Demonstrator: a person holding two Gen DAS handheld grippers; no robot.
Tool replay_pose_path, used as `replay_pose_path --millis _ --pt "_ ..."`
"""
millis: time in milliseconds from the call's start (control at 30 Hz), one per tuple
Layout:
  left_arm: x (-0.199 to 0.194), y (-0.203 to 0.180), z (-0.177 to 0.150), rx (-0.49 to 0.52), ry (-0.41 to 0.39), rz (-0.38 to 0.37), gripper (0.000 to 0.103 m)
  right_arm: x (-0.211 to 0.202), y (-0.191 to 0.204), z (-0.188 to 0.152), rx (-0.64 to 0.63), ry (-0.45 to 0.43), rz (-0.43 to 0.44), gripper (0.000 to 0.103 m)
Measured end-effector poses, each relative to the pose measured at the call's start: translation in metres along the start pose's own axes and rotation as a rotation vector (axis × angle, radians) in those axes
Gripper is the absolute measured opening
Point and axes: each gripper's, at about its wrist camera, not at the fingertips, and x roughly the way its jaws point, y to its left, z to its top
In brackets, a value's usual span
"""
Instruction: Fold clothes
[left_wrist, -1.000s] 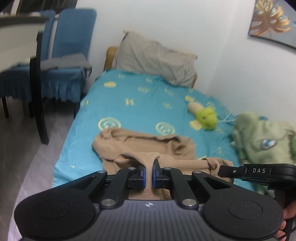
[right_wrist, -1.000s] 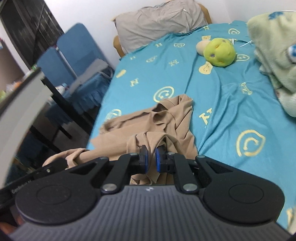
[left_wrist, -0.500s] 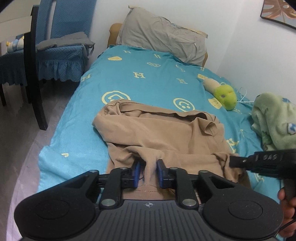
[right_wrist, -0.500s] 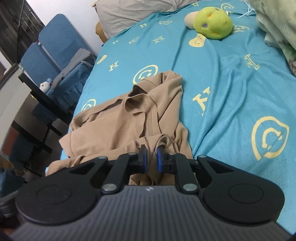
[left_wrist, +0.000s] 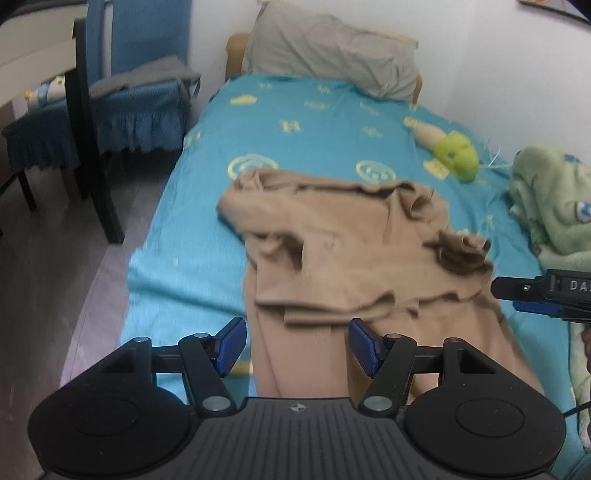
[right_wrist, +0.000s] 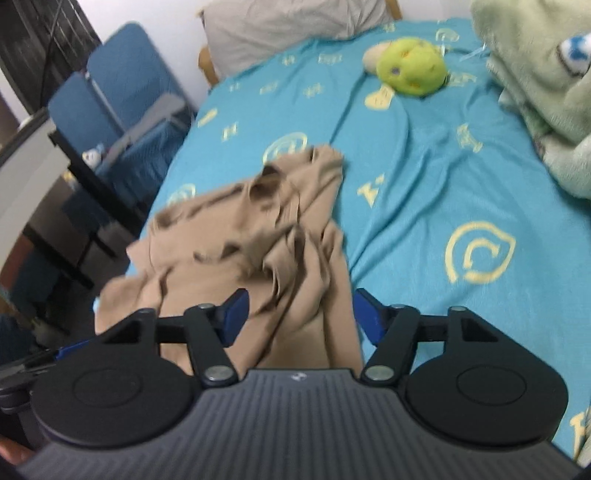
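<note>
My left tongs (left_wrist: 297, 345) and right tongs (right_wrist: 299, 314) hang over the near end of the bed (left_wrist: 325, 122), both sets of jaws spreading apart. The tan garment (left_wrist: 354, 251) lies rumpled on the bed's turquoise sheet (right_wrist: 424, 177), its near edge running between the blue pads (left_wrist: 231, 345) of each pair of tongs; the pads stand clear of the cloth and grip nothing. From the left wrist view, my right tongs reach in at the garment's right side. Beyond the garment, a green plush toy (right_wrist: 410, 68) rests on the sheet, and farther still a grey pillow (left_wrist: 332, 51) leans at the head of the bed. A pale green blanket (right_wrist: 535, 74) is heaped to the garment's right. Blue chairs (left_wrist: 136, 88) stand on the floor to the garment's left.
</note>
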Motion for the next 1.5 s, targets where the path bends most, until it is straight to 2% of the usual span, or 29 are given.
replay_pose_path --millis 67,133,167,267,300,367,400,467,633,867,967,1033,1067,1100,1133,1167,1200,1300,1367,1500 --pt "0.004 -0.001 -0.003 0.002 0.028 0.007 0.061 0.01 0.0 -0.003 -0.017 0.042 -0.022 0.045" --pt "0.009 0.0 -0.005 -0.003 0.049 0.001 0.057 0.016 0.001 -0.006 -0.025 0.067 -0.025 0.037" --pt "0.01 0.001 -0.006 -0.007 0.053 -0.006 0.053 0.018 0.001 -0.007 -0.023 0.074 -0.012 0.027" --pt "0.013 0.003 -0.008 -0.021 0.062 -0.024 0.032 0.018 0.006 -0.009 -0.057 0.073 0.0 0.012" --pt "0.013 0.003 -0.008 -0.019 0.061 -0.025 0.021 0.016 0.007 -0.01 -0.068 0.067 -0.005 0.009" --pt "0.009 0.0 -0.009 0.002 0.048 -0.009 0.008 0.013 0.009 -0.011 -0.076 0.058 -0.019 0.008" --pt "0.008 0.0 -0.009 0.003 0.045 -0.002 0.006 0.012 0.008 -0.011 -0.076 0.053 -0.032 0.008" --pt "0.005 0.001 -0.008 -0.006 0.044 0.003 0.003 0.009 0.005 -0.01 -0.064 0.047 -0.052 0.007" --pt "0.003 0.004 -0.007 -0.019 0.044 0.001 0.003 0.008 0.0 -0.012 -0.048 0.05 -0.088 0.007" --pt "0.008 0.005 -0.006 -0.024 0.059 -0.006 0.003 0.012 -0.004 -0.013 -0.031 0.059 -0.088 0.008" --pt "0.006 0.007 -0.005 -0.035 0.06 -0.005 0.011 0.011 -0.004 -0.011 -0.003 0.064 -0.075 0.01" --pt "0.0 0.009 -0.004 -0.055 0.061 0.008 0.025 0.005 -0.002 -0.008 0.023 0.065 -0.055 0.011" --pt "-0.004 0.01 -0.004 -0.067 0.061 0.01 0.037 0.0 0.0 -0.007 0.026 0.056 -0.046 0.014" --pt "-0.011 0.011 -0.004 -0.083 0.055 0.008 0.046 -0.007 0.002 -0.007 0.027 0.043 -0.04 0.025" --pt "-0.019 0.012 -0.005 -0.103 0.046 0.003 0.05 -0.014 0.004 -0.008 0.03 0.029 -0.029 0.037" --pt "-0.027 0.013 -0.005 -0.124 0.038 -0.002 0.057 -0.022 0.005 -0.01 0.044 0.013 -0.01 0.069" --pt "-0.036 0.014 -0.006 -0.145 0.03 -0.01 0.064 -0.03 0.005 -0.013 0.064 -0.004 0.014 0.09" --pt "-0.065 0.015 -0.015 -0.237 0.009 -0.077 0.083 -0.056 0.003 -0.021 0.144 -0.029 0.087 0.087" --pt "-0.078 0.017 -0.027 -0.323 0.019 -0.152 0.085 -0.069 -0.003 -0.03 0.235 -0.017 0.144 0.087" --pt "-0.079 0.018 -0.058 -0.509 0.112 -0.285 0.086 -0.079 -0.019 -0.057 0.454 0.06 0.246 0.088"
